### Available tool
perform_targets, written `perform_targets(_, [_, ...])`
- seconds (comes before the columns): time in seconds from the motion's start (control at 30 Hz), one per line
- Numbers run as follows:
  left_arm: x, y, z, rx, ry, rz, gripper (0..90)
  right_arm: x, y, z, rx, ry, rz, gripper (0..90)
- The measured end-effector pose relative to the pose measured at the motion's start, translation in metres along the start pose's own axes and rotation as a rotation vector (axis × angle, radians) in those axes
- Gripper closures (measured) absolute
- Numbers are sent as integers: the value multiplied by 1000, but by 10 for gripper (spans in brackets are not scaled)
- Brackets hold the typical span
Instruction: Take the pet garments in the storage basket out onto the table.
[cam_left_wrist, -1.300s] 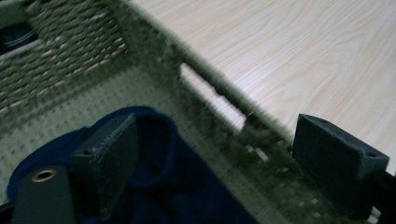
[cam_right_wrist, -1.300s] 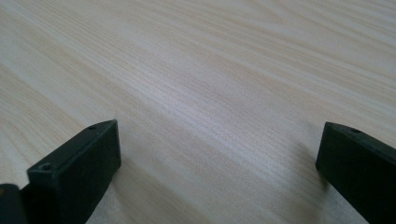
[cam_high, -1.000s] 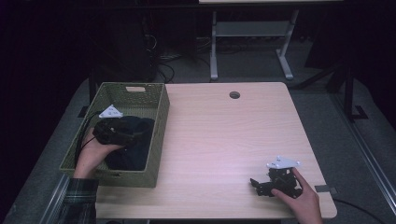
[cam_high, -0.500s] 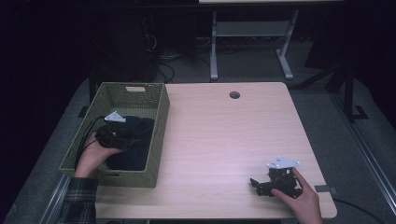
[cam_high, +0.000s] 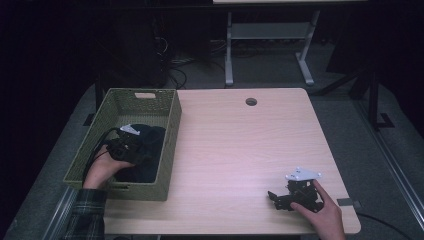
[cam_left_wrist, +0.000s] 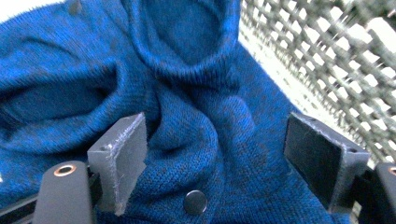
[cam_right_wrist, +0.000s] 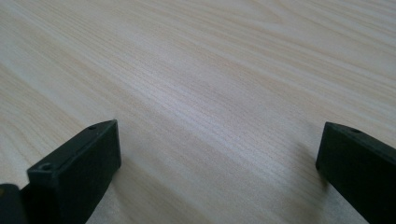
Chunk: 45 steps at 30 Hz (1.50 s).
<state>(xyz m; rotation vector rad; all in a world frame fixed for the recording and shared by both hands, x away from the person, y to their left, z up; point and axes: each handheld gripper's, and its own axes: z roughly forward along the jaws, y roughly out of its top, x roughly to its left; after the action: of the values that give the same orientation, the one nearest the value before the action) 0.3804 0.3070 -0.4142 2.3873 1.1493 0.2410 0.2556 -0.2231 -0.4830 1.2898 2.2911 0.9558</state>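
The green woven rectangular basket (cam_high: 170, 120) stands on the left part of the pale wood-grain desk (cam_high: 240, 150) and serves as the landmark here. Inside it, toward its near half, lies the crumpled dark blue knitted garment (cam_high: 150, 157). The person's left forearm, in a plaid sleeve (cam_high: 85, 215), comes up over the basket's near left corner, and the left hand (cam_high: 102, 170) reaches down into the basket, wrist bent toward its right wall. It carries the left hand-held gripper (cam_high: 137, 150), which sits directly over the garment with its grey three-cornered plate facing up and its cable trailing back over the basket's left rim.

In the left gripper view, the left hand-held gripper (cam_left_wrist: 215, 158) has its jaws spread wide, one on each side of a raised fold of the garment (cam_left_wrist: 196, 116), with nothing clamped between them; the basket's mesh wall (cam_left_wrist: 327, 60) runs just beyond the right jaw.

Well apart from the basket, at the desk's near right corner, the right hand (cam_high: 325, 212) rests low on the desk, holding the right hand-held gripper (cam_high: 280, 199) pointed back toward the basket. In the right gripper view its jaws (cam_right_wrist: 219, 163) stand wide apart over bare desk surface (cam_right_wrist: 210, 70).
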Motion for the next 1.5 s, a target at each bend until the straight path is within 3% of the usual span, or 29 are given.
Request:
perform_targets(0.4, [-1,0,14,81,5,-13,232,0,0,0,0,0,0,0])
perform_targets(0.5, [-3,0,19,135,21,2,280,0,0,0,0,0,0,0])
perform_targets(0.57, [-5,0,18,153,47,2,345,0,0,0,0,0,0,0])
perform_targets(0.63, [-5,1,16,157,66,-16,490,0,0,0,0,0,0,0])
perform_targets(0.7, [-4,1,14,172,37,-43,662,0,0,0,0,0,0,0])
perform_targets(0.83, [-2,3,11,182,21,-65,717,0,0,0,0,0,1,0])
perform_targets(0.97, [2,4,3,124,-1,-99,726,0,0,0,0,0,0,0])
perform_targets(1.2, [8,5,-15,13,-32,-111,721,0,0,0,0,0,1,0])
perform_targets(1.37, [13,4,-30,-100,-39,-157,722,0,0,0,0,0,0,0])
perform_targets(1.43, [14,4,-32,-115,-45,-159,723,0,0,0,0,0,-1,0])
perform_targets(1.5, [16,3,-40,-174,-53,-176,722,0,0,0,0,0,1,0])
